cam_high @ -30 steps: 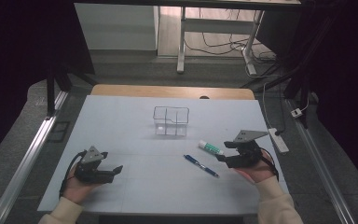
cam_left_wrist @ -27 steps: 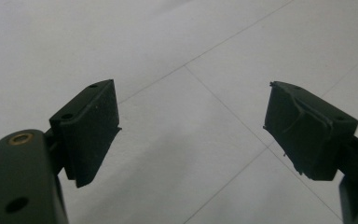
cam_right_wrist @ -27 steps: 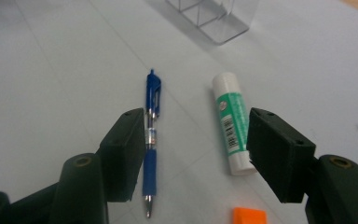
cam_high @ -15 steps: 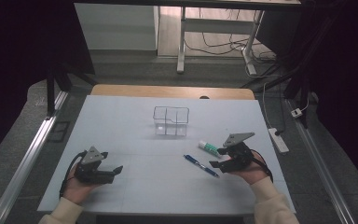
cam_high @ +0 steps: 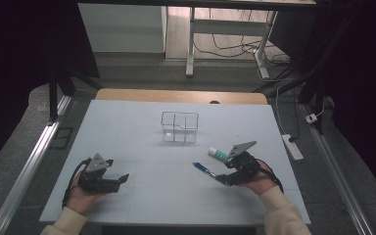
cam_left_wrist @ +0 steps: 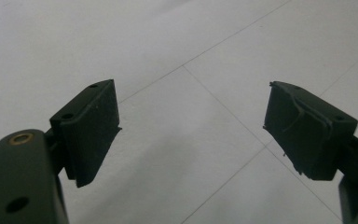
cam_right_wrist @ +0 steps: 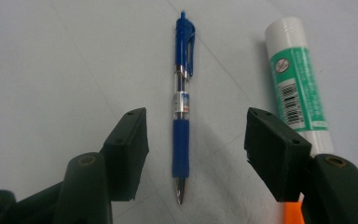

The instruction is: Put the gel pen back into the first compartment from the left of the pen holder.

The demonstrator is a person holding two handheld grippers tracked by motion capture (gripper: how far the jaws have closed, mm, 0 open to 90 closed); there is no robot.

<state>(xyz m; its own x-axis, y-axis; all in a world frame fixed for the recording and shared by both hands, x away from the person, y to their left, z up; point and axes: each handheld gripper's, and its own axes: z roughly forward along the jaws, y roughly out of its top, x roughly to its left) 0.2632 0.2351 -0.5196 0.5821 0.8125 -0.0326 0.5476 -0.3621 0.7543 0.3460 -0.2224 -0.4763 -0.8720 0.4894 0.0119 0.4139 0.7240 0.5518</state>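
white tabletop (cam_high: 137,132) takes up most of the high view, thin seam lines crossing it, wooden edge at the far side. grey floor and metal rails on both sides, desk legs and cables beyond.

clear box (cam_high: 179,127) with inner dividers sits near the middle of the tabletop, a bit toward the far side, well apart from both hands.

left tool (cam_high: 121,178) low on the tabletop at the near left, held in the person's left hand (cam_high: 81,193), cable looping off it, pointing toward the middle. left gripper view: left tool (cam_left_wrist: 191,130) jaws wide apart, nothing between them, bare white tabletop with seams under them.

right tool (cam_high: 219,178) at the near right, held in the person's right hand (cam_high: 259,182), grey plate on top, tilted down toward the pen. jaws apart and have just been closing a little; pen lies between them, pads not pressing on it.

glue stick (cam_high: 219,154), white cap with green label, lies flat just beside the right tool on its far side. right gripper view: glue stick (cam_right_wrist: 296,77) lies beside the pen, not touching, partly behind one jaw.

blue pen (cam_high: 203,169) lies flat on the tabletop, near the glue stick. right gripper view: right tool (cam_right_wrist: 196,144) straddles the pen (cam_right_wrist: 182,102), metal tip nearest the camera, clip end pointing away, blue grip section level with the pads, gap on both sides.
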